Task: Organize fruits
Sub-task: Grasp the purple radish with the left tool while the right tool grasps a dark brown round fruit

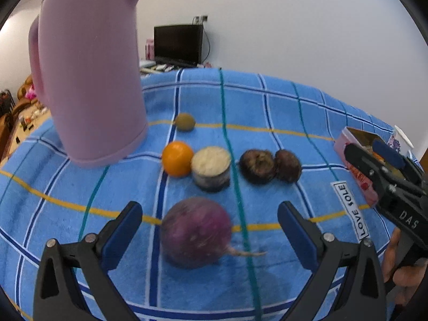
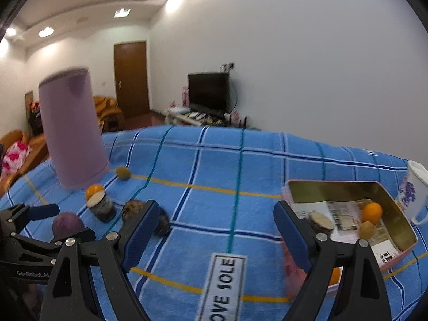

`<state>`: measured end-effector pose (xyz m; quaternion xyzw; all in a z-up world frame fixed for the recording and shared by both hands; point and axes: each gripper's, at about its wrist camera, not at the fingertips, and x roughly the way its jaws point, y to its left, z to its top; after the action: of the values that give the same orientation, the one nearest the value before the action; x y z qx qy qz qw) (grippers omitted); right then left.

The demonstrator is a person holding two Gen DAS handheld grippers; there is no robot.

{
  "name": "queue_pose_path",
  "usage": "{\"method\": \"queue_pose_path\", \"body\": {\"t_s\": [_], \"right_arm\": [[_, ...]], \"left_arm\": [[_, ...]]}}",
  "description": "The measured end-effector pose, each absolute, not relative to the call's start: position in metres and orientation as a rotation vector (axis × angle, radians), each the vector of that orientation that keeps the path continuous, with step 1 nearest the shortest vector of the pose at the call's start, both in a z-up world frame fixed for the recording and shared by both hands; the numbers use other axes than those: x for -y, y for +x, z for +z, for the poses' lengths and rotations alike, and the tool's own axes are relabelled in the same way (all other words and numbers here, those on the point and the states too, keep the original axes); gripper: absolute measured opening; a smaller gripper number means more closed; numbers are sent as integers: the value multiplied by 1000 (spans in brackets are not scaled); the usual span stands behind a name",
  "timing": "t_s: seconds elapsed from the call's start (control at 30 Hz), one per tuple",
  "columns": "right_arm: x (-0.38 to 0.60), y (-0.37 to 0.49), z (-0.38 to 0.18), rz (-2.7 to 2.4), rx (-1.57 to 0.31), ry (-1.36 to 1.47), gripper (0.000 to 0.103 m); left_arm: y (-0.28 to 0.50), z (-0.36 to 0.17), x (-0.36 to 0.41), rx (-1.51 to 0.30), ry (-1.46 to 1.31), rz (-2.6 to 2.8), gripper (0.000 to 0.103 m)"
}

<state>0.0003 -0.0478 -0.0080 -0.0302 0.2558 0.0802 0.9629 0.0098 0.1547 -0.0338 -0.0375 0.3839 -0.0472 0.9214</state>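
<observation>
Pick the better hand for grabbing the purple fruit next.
Left. The left gripper is open and straddles the purple fruit, which sits between its fingers. The right gripper is open over bare cloth by the tin.

black plastic tool with blue finger pads, silver screws, white lettering.
</observation>
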Motion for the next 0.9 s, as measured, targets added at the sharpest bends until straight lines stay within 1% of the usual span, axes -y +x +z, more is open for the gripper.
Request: {"method": "queue_pose_path", "body": {"t_s": [0.07, 0.1, 0.2, 0.23, 0.37, 0.4, 0.43, 0.47, 0.5, 0.53, 0.6, 0.63, 0.67, 0.7, 0.8, 0.9], "right_arm": [[38, 6, -12, 182, -555, -88, 88], [34, 10, -14, 195, -577, -99, 88], [20, 23, -23, 248, -660, -124, 88], [17, 27, -27, 269, -688, -122, 88], [6, 42, -37, 307, -761, -115, 88], [3, 46, -39, 305, -779, -120, 87], [0, 50, -41, 306, -794, -121, 87], [-2, 53, -43, 312, -808, -122, 84], [-5, 57, -44, 317, -821, -127, 79], [-9, 62, -47, 317, -832, -139, 76], [-14, 68, -49, 326, -852, -142, 65], [-17, 71, -50, 334, -858, -136, 62], [-18, 72, -51, 337, -863, -134, 57], [-19, 74, -52, 342, -870, -134, 48], [-21, 80, -57, 367, -897, -116, 31], [-14, 79, -56, 385, -890, -70, 31]], "left_arm": [[13, -38, -160, -813, -114, -92, 102], [13, -39, -161, -823, -124, -89, 100], [16, -44, -168, -854, -163, -86, 90], [17, -47, -171, -870, -180, -84, 85], [16, -48, -171, -879, -186, -91, 77], [16, -49, -170, -878, -182, -97, 70], [16, -48, -169, -877, -179, -110, 58], [15, -48, -169, -878, -179, -122, 55], [16, -48, -169, -879, -179, -127, 54], [16, -48, -170, -879, -180, -130, 54], [16, -48, -170, -878, -184, -133, 54], [18, -48, -170, -877, -187, -137, 54], [18, -48, -170, -875, -191, -141, 54], [18, -47, -171, -872, -196, -143, 54], [16, -43, -174, -838, -219, -145, 54], [12, -37, -174, -791, -206, -134, 54]]}}
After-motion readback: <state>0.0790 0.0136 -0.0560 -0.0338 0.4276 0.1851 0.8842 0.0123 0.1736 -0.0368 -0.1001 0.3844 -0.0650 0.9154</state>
